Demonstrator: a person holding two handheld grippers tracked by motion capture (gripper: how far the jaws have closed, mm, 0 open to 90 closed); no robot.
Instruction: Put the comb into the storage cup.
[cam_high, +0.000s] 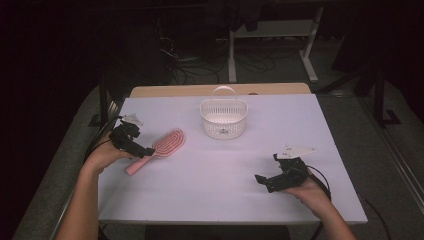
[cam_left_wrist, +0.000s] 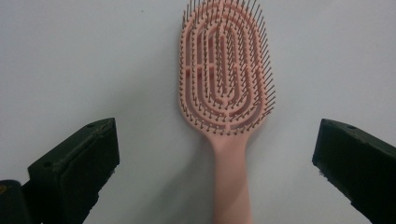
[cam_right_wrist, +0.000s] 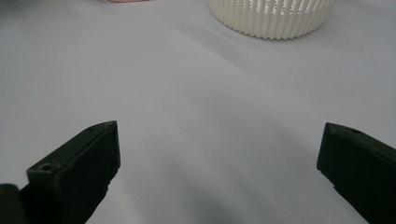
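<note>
Wide-spread left gripper fingers straddle pink hairbrush handle, untouched.

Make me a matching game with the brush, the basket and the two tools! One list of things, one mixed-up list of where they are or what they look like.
Things:
1. hairbrush
2. basket
3. left tool
4. right tool

Descriptions:
A. white, with a handle, at the far middle of the table
B. open, over bare table near the front right
C. pink, lying flat with bristles up
D. open, with the brush handle between its jaws

Pairs: 1-C, 2-A, 3-D, 4-B
</note>
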